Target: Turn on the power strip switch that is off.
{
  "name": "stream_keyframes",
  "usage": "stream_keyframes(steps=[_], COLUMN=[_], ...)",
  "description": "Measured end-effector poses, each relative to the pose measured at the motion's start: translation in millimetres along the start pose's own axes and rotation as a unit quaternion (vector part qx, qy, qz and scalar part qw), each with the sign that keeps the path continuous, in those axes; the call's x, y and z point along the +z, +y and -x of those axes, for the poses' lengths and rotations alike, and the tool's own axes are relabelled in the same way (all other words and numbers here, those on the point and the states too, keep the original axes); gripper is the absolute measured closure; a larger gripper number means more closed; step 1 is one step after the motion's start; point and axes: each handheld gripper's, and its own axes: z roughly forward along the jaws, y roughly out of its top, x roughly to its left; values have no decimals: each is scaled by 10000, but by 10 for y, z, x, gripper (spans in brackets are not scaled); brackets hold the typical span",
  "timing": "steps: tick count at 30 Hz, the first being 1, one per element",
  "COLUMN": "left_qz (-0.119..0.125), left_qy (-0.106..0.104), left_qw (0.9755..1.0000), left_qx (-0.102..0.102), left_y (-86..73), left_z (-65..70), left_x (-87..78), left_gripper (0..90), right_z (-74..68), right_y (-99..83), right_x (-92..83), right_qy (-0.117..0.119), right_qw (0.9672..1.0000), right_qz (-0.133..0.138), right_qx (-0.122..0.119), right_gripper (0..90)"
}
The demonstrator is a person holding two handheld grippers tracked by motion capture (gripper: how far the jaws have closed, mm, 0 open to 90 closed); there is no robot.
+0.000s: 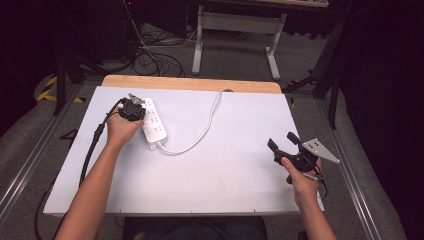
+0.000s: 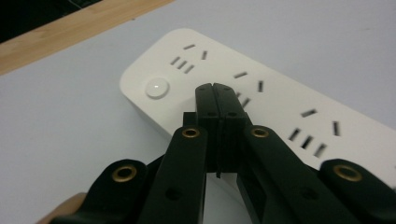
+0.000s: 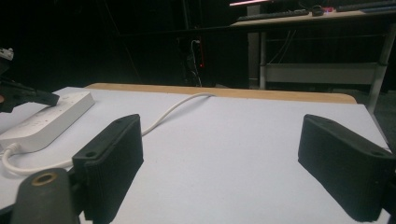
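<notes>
From the high view, a white power strip [image 1: 153, 123] is seen lying on the white table [image 1: 235, 165], toward the far left part. Its white cord [image 1: 202, 131] is curled out from the near end and is run back to the far edge of the table. The left gripper [image 1: 133, 107] is held over the far end of the strip, right at its left side. The right gripper [image 1: 284, 142] is held up near the right edge of the table, well apart from the strip, with its jaws spread wide and nothing between them. In the left gripper view, the jaws of the left gripper [image 2: 214, 87] are pressed flat together, and their tips are set on top of the power strip [image 2: 280, 100], just beside the round button [image 2: 156, 87]. In the right gripper view, the two jaws are seen far apart, with bare table between them. The power strip [image 3: 46, 121] is seen far off at the left, with the cord [image 3: 173, 109] trailing across the table.
</notes>
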Motion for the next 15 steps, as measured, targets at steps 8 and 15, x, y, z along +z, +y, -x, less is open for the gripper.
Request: stream_keyframes(steps=[8,15], left_qz=[-30,31], left_qy=[89,156], left_qw=[9999,9998], left_qx=[-52,-101], left_y=[-2,-27], left_z=[9,5], left_x=[5,17], left_gripper=[900,900], right_z=[-5,0], right_y=[7,13], right_x=[-26,-39], right_qy=[-12,-33], right_qw=[10000,10000], right_qz=[21,48], right_qx=[6,8], right_gripper=[142,143])
